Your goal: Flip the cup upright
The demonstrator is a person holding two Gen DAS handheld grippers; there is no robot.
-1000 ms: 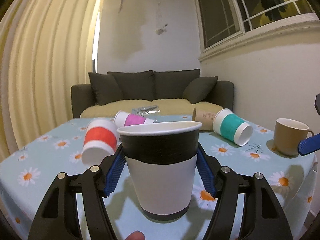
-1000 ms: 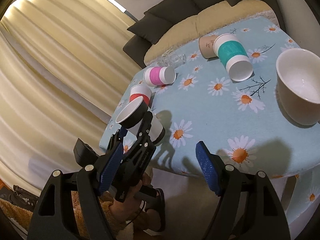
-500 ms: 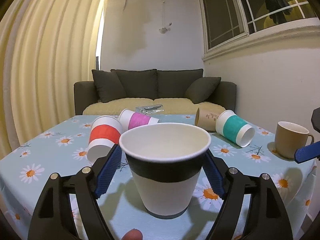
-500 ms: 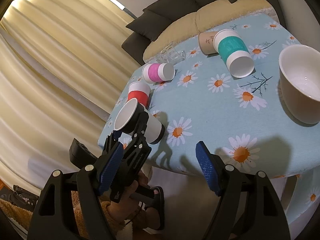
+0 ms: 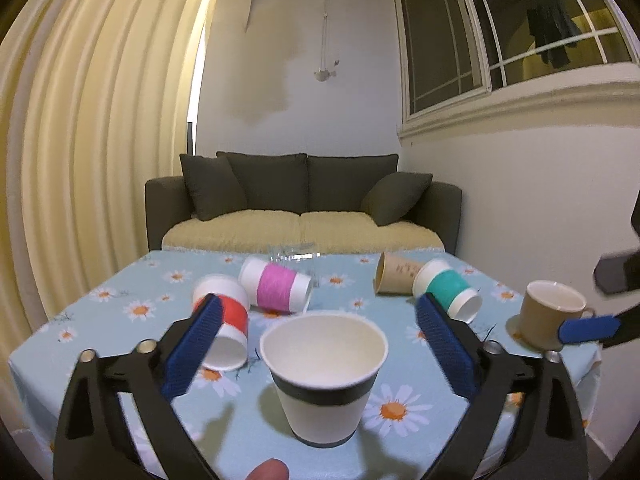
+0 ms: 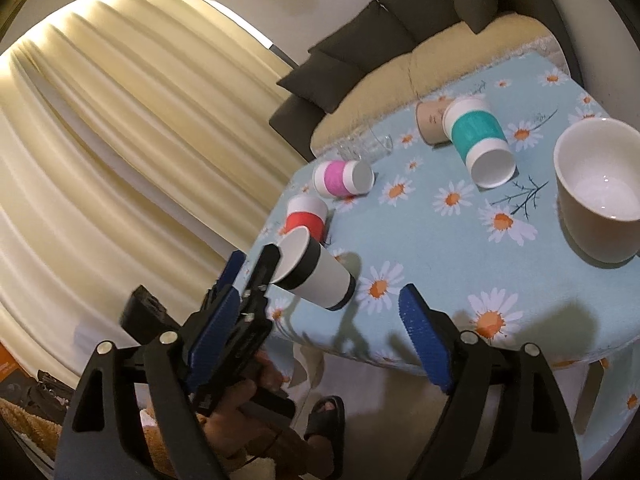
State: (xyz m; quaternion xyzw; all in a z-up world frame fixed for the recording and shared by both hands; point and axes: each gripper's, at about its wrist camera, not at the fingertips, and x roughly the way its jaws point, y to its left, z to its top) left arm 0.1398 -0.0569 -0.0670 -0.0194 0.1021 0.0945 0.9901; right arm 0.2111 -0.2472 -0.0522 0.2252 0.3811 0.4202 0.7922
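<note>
A white paper cup with black bands (image 5: 325, 376) stands upright on the daisy tablecloth (image 5: 120, 324) near the front edge. My left gripper (image 5: 320, 348) is open, its blue pads (image 5: 192, 344) clear of the cup on either side. The same cup shows in the right wrist view (image 6: 316, 270), with the left gripper (image 6: 244, 280) just behind it. My right gripper (image 6: 316, 344) is open and empty, off the table's front edge. Its blue pad tip shows in the left wrist view (image 5: 588, 328).
Red-banded (image 5: 224, 320), pink-banded (image 5: 276, 286), teal-banded (image 5: 450, 292) and brown (image 5: 396, 278) cups lie on their sides. A tan mug (image 5: 548, 316) stands upright at right. A clear glass (image 6: 364, 144) lies at the far edge. A sofa (image 5: 304, 208) is behind.
My left gripper opened and let go of the black-banded cup, which now stands on the table. The gripper drew back and up. The right gripper stayed open, shifting slightly.
</note>
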